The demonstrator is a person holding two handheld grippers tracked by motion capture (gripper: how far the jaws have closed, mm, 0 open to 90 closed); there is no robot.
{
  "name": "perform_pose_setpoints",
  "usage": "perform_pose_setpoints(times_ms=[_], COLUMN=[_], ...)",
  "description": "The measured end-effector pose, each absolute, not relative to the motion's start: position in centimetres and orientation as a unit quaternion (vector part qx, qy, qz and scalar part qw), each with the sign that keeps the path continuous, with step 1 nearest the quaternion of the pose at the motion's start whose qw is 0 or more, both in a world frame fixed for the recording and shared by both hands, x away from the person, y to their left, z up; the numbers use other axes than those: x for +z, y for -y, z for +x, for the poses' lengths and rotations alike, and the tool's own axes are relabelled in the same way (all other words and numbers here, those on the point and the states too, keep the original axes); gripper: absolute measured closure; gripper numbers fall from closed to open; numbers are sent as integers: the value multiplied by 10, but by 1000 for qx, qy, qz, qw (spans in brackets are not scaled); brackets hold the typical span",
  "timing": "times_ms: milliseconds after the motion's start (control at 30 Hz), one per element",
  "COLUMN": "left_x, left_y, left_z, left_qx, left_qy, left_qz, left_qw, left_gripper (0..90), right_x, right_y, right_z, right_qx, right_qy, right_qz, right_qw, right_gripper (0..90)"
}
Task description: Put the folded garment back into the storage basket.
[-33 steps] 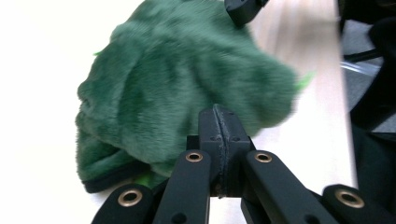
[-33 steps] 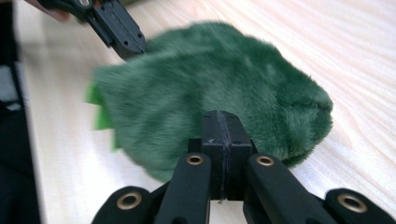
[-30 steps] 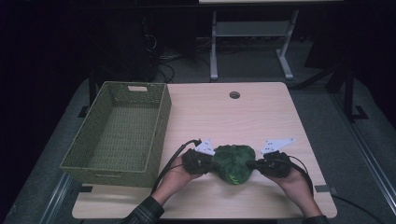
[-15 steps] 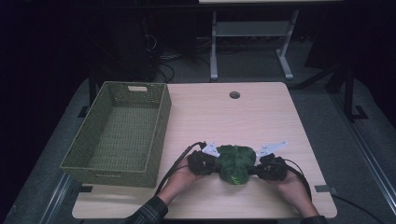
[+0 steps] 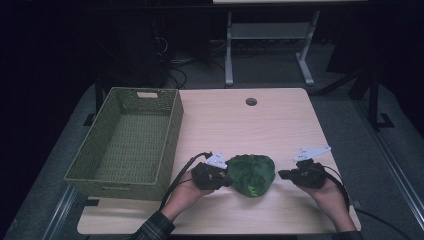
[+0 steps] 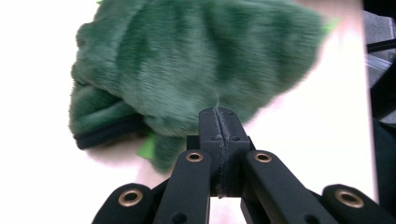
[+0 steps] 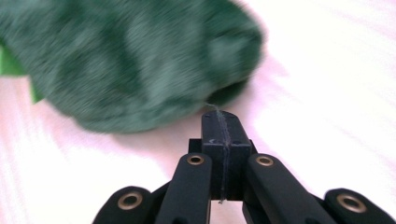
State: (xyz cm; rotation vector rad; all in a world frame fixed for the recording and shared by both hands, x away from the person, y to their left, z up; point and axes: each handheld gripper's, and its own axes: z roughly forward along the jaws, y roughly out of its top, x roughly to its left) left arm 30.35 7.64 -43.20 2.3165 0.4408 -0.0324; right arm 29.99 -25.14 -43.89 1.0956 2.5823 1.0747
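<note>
In the high view, a pale wooden desk (image 5: 280, 125) is seen with a round cable hole (image 5: 251, 101) near its far edge. A green woven basket (image 5: 125, 140) is set along the left edge of the desk, with nothing seen inside it. A crumpled dark green plush cloth (image 5: 251, 173) lies near the front edge, about midway along it, with a small bright green patch showing on its near side. The left gripper (image 5: 220, 176) is held against the cloth's left side, while the right gripper (image 5: 284, 174) is held just beside the cloth's right side, apart from it. No writing or brand can be read on anything.

In the left gripper view, the cloth (image 6: 196, 65) is shown as thick, furry pile with a dark trimmed edge and a bright green tab beneath. The jaws of the left gripper (image 6: 218, 116) are pressed together at the cloth's edge; whether any fabric is pinched cannot be told.

In the right gripper view, the cloth (image 7: 130, 60) is blurred. The jaws of the right gripper (image 7: 219, 116) are seen closed together just short of it, a fine thread rising from their tip.
</note>
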Motion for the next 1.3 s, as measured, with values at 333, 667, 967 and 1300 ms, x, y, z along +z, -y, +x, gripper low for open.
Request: perform_pose_setpoints(times_ms=[333, 667, 967, 1300], left_x=[-436, -453, -460, -458], left_y=[-55, -31, -33, -59], left_z=[283, 288, 299, 316], left_qx=[-55, -79, -58, -36], left_qy=[-141, -138, -153, -183], left_qz=[913, 912, 917, 913], left_qw=[380, 377, 363, 364], left_gripper=[898, 898, 898, 898], right_x=[-428, -448, -455, -453], right_y=[240, 193, 196, 208], right_z=[353, 397, 383, 356], right_qx=[390, 383, 367, 362], right_qy=[-841, -863, -875, -876], right_qz=[366, 328, 315, 317], right_qw=[82, 35, 18, 20], right_gripper=[900, 900, 900, 900])
